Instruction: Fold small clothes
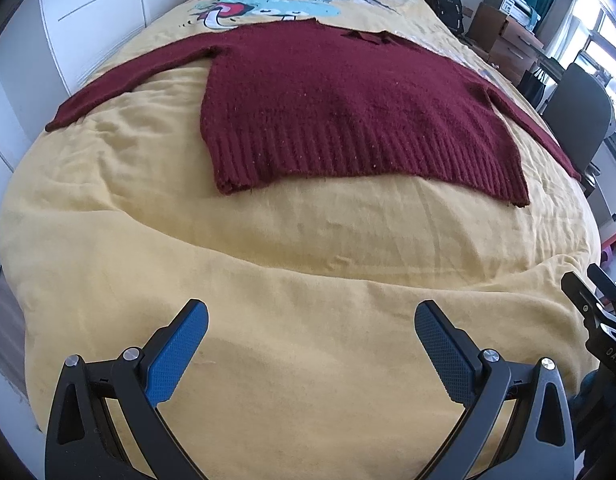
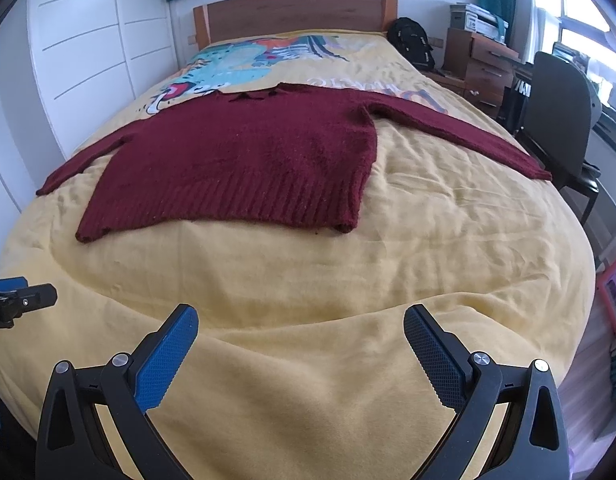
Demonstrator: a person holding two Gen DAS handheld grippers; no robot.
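Here, maroon sweater (image 1: 339,104) flat on the yellow bedspread (image 1: 292,264).
Left gripper (image 1: 311,344) and right gripper (image 2: 300,348) hover near its hem, both spread wide.

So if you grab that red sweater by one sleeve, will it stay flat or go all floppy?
Probably floppy: the sweater is soft knit lying limp on the yellow bedspread, so the rest would likely dangle and bunch. Its thick ribbed knit suggests some weight, so it may drag. The fuzzy wool looks grippy, not slippery.
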